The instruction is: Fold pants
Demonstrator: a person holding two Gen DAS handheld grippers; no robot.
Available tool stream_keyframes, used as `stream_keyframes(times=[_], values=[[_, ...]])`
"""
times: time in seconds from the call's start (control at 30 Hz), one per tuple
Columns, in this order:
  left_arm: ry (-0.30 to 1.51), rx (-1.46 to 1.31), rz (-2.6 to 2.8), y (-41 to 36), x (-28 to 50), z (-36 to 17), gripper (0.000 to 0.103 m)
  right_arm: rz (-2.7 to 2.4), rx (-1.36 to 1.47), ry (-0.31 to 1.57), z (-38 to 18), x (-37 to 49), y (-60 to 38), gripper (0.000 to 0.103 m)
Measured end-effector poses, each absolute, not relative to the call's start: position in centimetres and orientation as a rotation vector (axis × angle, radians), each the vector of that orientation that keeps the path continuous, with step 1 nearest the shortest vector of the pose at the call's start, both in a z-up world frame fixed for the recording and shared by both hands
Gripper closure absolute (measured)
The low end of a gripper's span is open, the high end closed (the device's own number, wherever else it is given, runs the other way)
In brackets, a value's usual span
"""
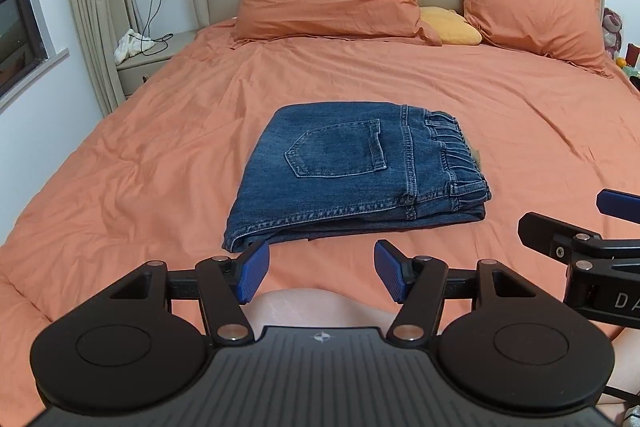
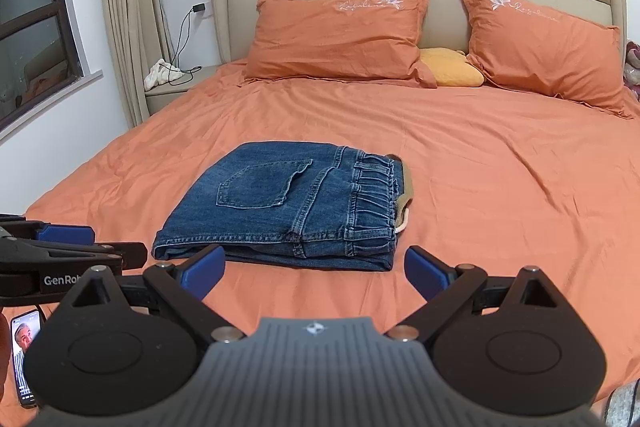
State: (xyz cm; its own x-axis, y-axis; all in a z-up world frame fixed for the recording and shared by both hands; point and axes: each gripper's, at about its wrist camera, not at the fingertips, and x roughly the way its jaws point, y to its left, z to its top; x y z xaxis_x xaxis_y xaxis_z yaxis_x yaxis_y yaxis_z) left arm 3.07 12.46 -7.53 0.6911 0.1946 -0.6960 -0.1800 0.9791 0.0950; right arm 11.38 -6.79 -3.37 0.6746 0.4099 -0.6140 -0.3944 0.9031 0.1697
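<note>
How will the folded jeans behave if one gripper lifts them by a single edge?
The folded jeans lie as several stacked denim layers, so gripped at one edge they would likely sag and unfold rather than stay flat. The thick stack suggests they are fairly heavy for cloth. Pushed, they would probably drag and wrinkle the soft orange bedsheet instead of sliding cleanly.

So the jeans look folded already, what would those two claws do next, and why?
Probably just back away, perhaps after a light pat. The jeans lie in a compact stacked rectangle on the bedspread, edges roughly lined up. The left claw and right claw are both open, holding nothing, short of the near edge.
</note>
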Motion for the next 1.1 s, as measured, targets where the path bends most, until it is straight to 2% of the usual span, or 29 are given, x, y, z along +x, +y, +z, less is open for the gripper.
stream_keyframes(times=[1.1], values=[[0.778, 0.026, 0.196, 11.66, 3.19, -7.32, 0.032, 0.439, 0.044, 0.682, -2.87, 10.83, -7.43, 0.011]])
